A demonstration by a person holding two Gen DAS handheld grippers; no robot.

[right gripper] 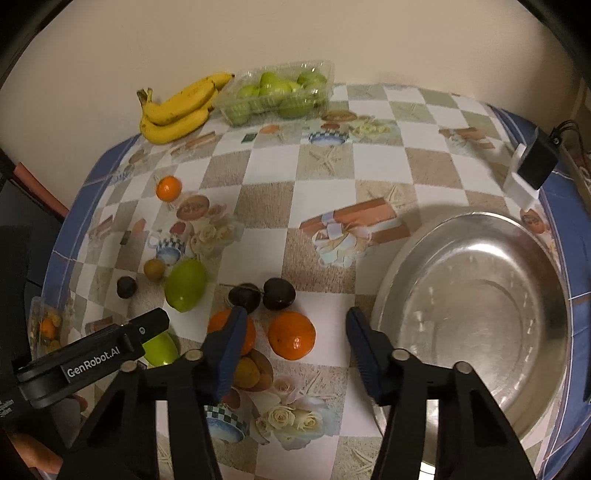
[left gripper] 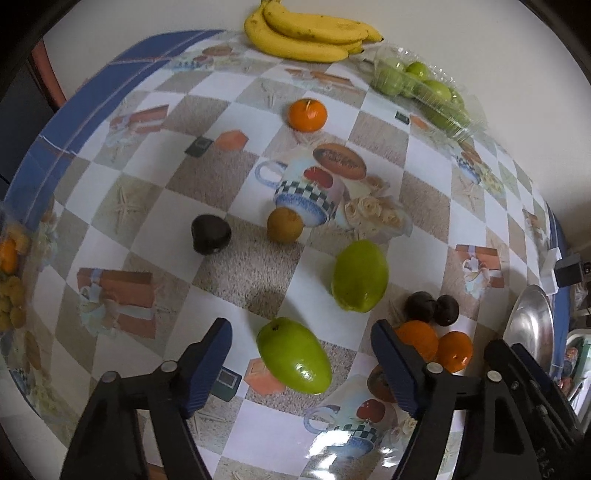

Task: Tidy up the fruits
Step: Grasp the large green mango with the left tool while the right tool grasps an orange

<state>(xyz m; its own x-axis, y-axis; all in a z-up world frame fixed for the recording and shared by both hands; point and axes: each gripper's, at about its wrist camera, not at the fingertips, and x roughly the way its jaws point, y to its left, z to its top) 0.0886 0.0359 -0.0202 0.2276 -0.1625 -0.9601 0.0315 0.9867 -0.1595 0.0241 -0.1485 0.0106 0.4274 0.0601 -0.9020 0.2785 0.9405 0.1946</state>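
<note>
My left gripper (left gripper: 301,339) is open above a green mango (left gripper: 293,356) lying between its fingers. A second green mango (left gripper: 360,275) lies beyond it. My right gripper (right gripper: 295,325) is open over an orange (right gripper: 292,335), with another orange (right gripper: 231,332) behind its left finger. Two dark avocados (right gripper: 279,293) lie just beyond. A steel bowl (right gripper: 476,295) sits empty to the right. Another orange (left gripper: 307,115), a brown fruit (left gripper: 285,224) and a dark avocado (left gripper: 210,234) lie farther out in the left wrist view.
Bananas (left gripper: 308,33) and a clear plastic box of green fruit (right gripper: 277,92) stand at the wall. A black adapter (right gripper: 537,158) sits at the table's right edge. A brown fruit (right gripper: 247,373) lies near my right gripper's left finger.
</note>
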